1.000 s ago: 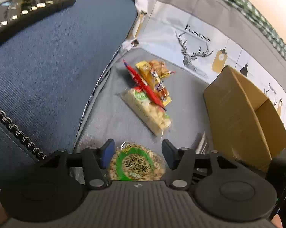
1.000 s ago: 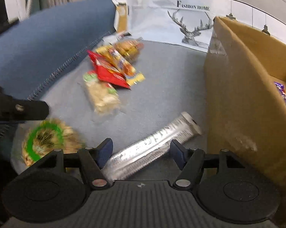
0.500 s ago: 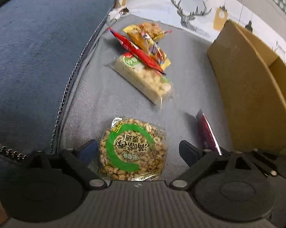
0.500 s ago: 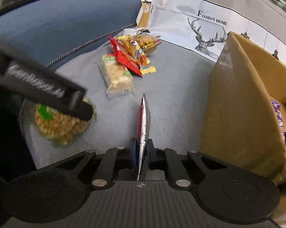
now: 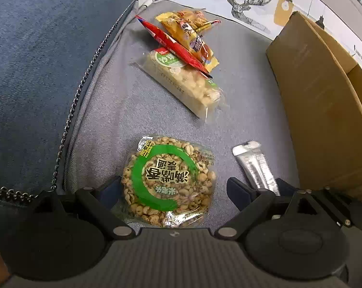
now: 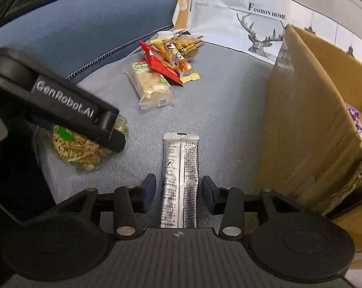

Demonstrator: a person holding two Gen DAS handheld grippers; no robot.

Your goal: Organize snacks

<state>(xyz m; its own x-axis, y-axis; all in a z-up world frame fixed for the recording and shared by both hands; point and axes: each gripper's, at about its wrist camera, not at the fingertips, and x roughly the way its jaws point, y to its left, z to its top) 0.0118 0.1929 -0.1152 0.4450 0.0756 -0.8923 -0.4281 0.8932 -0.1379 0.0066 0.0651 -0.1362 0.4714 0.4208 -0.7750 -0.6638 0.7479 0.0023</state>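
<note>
Both grippers gape, holding nothing: left gripper (image 5: 173,188) straddles puffed-grain pack (image 5: 168,180), right gripper (image 6: 176,189) straddles silver sachet (image 6: 180,180). Risk: slick, flat film slips on closing.

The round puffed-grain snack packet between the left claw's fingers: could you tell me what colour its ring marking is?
Green ring on the clear round snack packet; left wrist view shows it best.

We take this for a home living room: a grey fabric sofa seat cushion (image 6: 229,91), a blue denim-like cushion with metal zipper (image 5: 36,60) beside it, and a white printed throw with deer motif reading "Fashion Home" (image 6: 253,24) behind.
</note>
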